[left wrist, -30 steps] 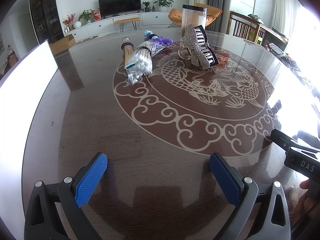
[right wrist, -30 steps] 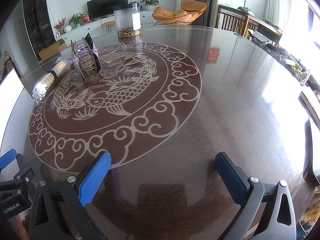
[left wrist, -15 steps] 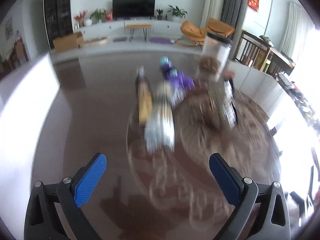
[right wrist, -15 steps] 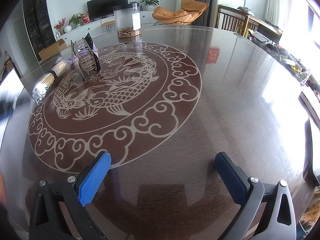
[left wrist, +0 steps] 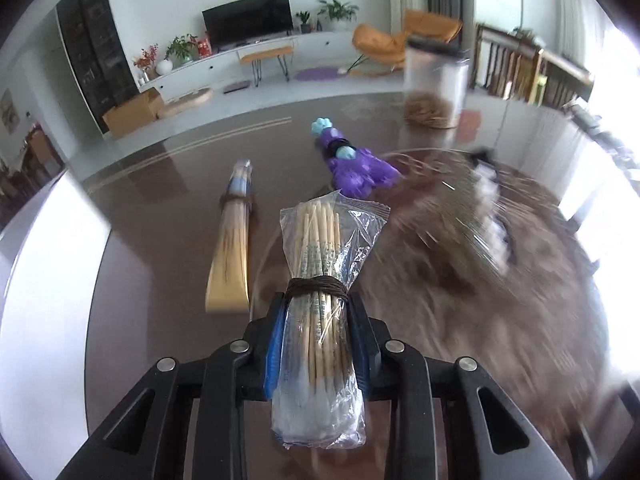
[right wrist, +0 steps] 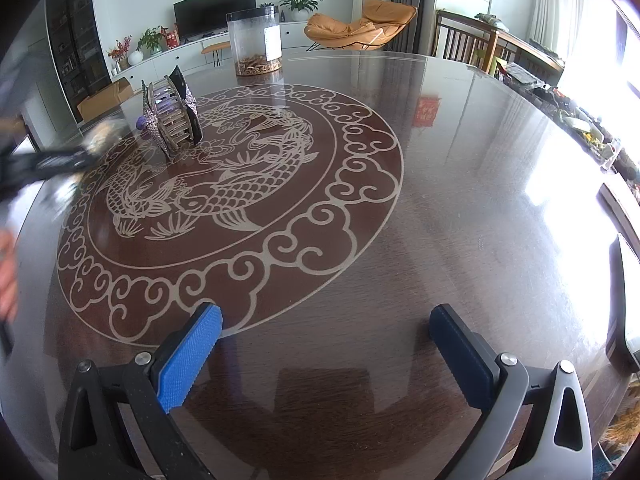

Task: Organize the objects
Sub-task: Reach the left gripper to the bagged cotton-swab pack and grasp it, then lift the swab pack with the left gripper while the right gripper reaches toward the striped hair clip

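My left gripper [left wrist: 318,308] is shut on a clear bag of cotton swabs [left wrist: 320,280] bound with a dark band, which lies along the fingers. Beyond it on the round brown table [left wrist: 160,280] lie a wooden comb-like bundle [left wrist: 232,248] to the left and a purple toy [left wrist: 356,168] further back. A sparkly bow hair clip [right wrist: 170,120] stands at the right, blurred in the left wrist view [left wrist: 472,216]. My right gripper [right wrist: 324,340] is open and empty, low over the table's near side. The left gripper also shows blurred at the left edge of the right wrist view [right wrist: 44,164].
A clear jar [right wrist: 256,40] with brown contents stands at the far side of the table. A white panel [left wrist: 44,264] borders the table's left edge. Dining chairs [right wrist: 472,44] and a cluttered side surface [right wrist: 580,120] lie to the right.
My left gripper has moved forward to the swab bag and shut on it. The right gripper has not moved.
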